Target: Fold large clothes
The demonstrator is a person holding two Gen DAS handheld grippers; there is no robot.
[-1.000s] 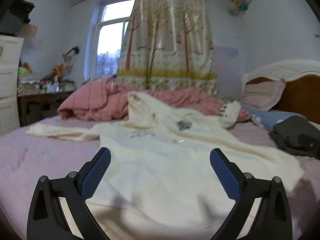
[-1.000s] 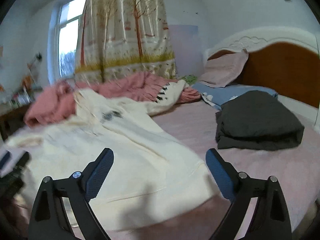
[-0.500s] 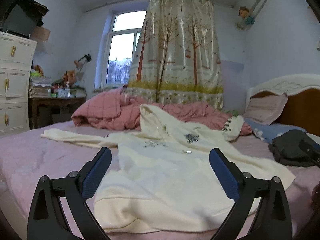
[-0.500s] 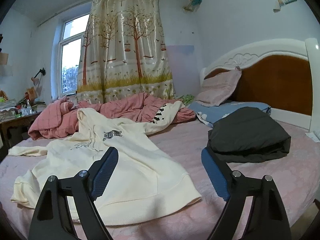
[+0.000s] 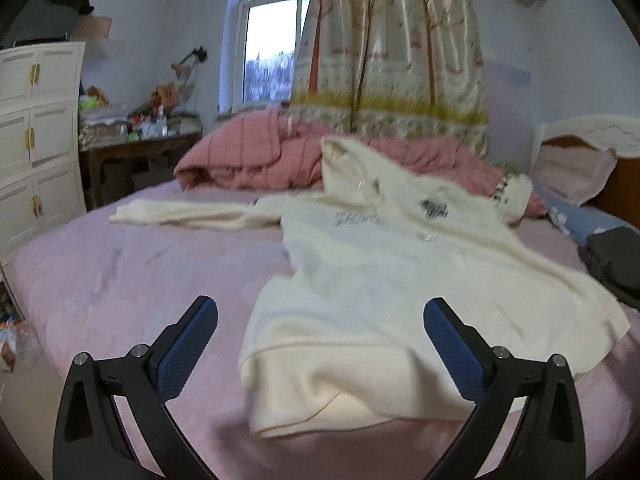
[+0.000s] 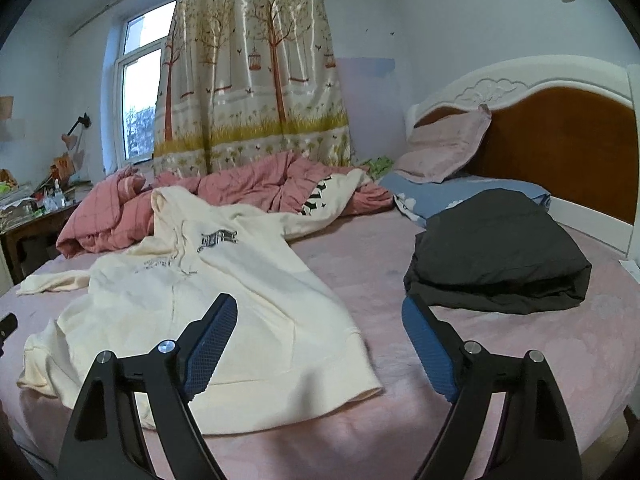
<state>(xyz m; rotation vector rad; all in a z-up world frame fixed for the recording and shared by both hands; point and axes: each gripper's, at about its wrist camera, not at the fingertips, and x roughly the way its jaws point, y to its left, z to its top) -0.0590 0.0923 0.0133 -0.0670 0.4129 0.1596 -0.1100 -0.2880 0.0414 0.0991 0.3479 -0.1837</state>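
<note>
A bedroom: a tree-print curtain (image 6: 256,76) beside the window, a wooden headboard (image 6: 560,140) to the right, and a wide bed (image 6: 500,360) under a pink sheet filling most of both views. A rumpled pink quilt (image 6: 248,192) is heaped along the far edge. The cream hoodie (image 6: 224,288) lies spread face-up on the sheet, hood toward the quilt, one sleeve out to the left and the other draped up onto the quilt. To its right, apart from it, sits a folded dark garment (image 6: 496,256).

The left tongs (image 5: 320,336) hang spread over the hem's left corner, nothing between them. The right tongs (image 6: 316,344) are spread too, over the hem's right corner — empty.

Risk, as I judge it: the hem lies close to the bed's near edge, so a pinch that catches only the top layer could drag the hoodie off or bunch it.

Against a second ago, the left view has swung leftward — more bare sheet and the white drawers (image 5: 36,140) now show — and the right tongs have narrowed slightly.
</note>
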